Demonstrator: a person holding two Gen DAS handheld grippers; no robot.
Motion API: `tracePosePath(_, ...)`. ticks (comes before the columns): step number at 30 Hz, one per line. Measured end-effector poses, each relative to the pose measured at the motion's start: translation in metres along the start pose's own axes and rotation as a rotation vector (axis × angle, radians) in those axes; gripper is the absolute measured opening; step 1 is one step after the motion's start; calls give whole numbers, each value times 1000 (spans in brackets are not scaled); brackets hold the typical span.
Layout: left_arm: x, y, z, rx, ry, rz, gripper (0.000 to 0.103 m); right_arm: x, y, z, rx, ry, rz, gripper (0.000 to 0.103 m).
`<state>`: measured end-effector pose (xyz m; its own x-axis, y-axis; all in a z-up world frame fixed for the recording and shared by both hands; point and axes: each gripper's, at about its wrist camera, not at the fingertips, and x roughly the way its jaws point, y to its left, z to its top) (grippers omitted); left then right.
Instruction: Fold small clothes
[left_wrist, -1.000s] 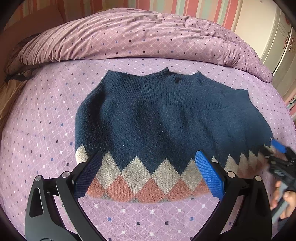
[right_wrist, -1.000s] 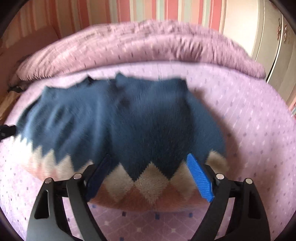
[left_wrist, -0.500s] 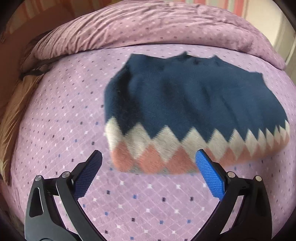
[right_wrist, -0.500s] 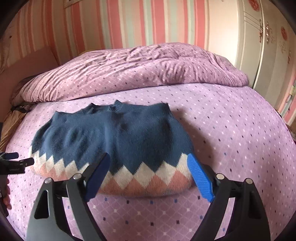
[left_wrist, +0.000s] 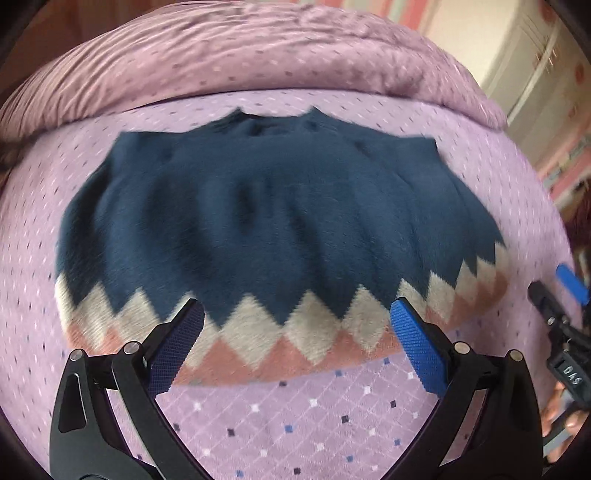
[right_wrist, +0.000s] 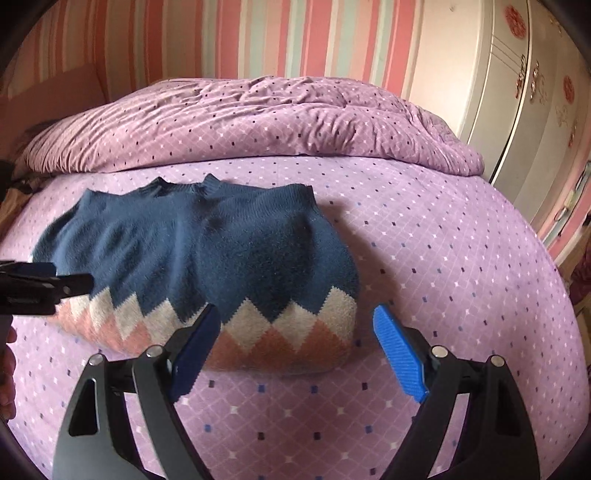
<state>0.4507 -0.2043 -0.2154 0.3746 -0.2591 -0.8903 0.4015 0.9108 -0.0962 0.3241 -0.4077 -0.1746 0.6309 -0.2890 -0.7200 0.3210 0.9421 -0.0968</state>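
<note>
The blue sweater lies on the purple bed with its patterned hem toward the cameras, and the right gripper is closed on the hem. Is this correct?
Not quite. The right gripper is open, not closed on the hem: its fingers stand wide apart, as the right wrist view shows. The rest holds: the sweater lies on the purple bed, patterned hem toward the cameras.

Fuzzy knitted wool sweater (right_wrist: 207, 254) on smooth printed cotton bedsheet (right_wrist: 424, 258); wrinkled quilt (right_wrist: 258, 122).

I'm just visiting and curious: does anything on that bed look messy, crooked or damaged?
Nothing stands out. The navy sweater lies partly folded on the purple bedspread, a little rumpled but undamaged. The quilt is bunched at the far end, which seems ordinary.
</note>
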Motion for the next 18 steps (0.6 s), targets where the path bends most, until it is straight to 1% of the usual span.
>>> tracePosePath(1,4,-6,0,26,4,42,100,2,-1,0,3,7,-1,95)
tracePosePath(2,8,-10,0,51,5,84,100,3,-5,-1,20,9,-9,98)
tracePosePath(4,20,-14,-1,78,38,144,100,8,-12,-3,53,20,-17,98)
tracePosePath(6,33,-7,-4,44,84,127,100,14,-20,-6,101,37,-6,98)
tracePosePath(8,41,1,-7,-1,99,96,100,22,-29,-10,152,58,-2,98)
tracePosePath(10,49,5,-9,-23,113,89,100,30,-35,-15,194,73,14,98)
tracePosePath(14,59,4,-11,-45,128,106,100,52,-46,-28,327,129,67,98)
tracePosePath(15,61,5,-10,-49,128,108,100,60,-49,-32,381,150,93,98)
tracePosePath(17,63,5,-11,-55,133,109,100,70,-54,-40,479,180,114,98)
tracePosePath(18,65,6,-10,-60,135,106,100,74,-55,-44,508,190,122,98)
